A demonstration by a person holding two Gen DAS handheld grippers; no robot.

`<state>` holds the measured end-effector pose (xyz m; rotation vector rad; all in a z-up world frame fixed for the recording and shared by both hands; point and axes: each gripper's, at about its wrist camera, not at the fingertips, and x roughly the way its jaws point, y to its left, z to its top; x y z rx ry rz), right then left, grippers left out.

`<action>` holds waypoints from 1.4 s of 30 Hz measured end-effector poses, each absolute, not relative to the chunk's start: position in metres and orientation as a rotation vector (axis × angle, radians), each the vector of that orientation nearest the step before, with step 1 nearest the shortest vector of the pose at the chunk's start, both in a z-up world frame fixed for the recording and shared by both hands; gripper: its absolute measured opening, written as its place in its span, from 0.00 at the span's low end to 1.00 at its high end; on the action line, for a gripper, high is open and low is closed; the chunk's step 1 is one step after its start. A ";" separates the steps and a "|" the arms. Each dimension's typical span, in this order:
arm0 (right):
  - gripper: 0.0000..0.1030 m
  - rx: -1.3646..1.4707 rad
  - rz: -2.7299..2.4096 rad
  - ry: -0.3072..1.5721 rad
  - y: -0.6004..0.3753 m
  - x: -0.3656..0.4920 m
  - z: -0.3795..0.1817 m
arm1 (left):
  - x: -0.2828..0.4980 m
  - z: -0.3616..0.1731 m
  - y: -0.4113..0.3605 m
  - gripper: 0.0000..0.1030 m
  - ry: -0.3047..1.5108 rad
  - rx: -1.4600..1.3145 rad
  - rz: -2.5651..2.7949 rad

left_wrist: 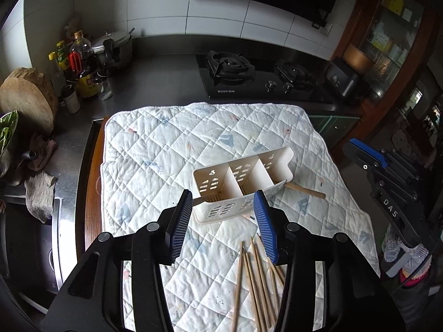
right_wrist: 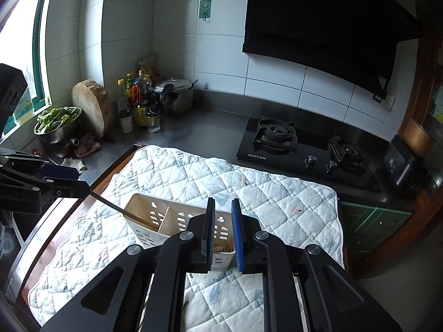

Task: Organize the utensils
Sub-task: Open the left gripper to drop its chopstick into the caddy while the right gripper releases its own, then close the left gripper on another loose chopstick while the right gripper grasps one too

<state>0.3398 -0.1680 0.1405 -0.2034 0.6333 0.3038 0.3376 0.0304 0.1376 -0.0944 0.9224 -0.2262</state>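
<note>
Utensil caddy (left_wrist: 243, 185) beyond half-open, empty left claw (left_wrist: 224, 202).

white tiled walls (right_wrist: 221, 63), dark steel counter (right_wrist: 210, 130). black hood (right_wrist: 318, 13) over the gas hob (right_wrist: 304, 152). daylight from the window (right_wrist: 25, 41).

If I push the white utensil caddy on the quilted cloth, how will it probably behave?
The utensil caddy looks like thin perforated plastic, so it is probably light and stiff. It seems nearly empty and taller than deep, so a high push may tip it. The quilted cloth would likely drag or bunch rather than let it slide freely.
</note>
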 end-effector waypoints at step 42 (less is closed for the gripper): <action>0.21 -0.127 0.352 0.755 -0.211 0.113 -0.069 | 0.121 -0.067 0.019 0.48 0.808 -0.046 -0.144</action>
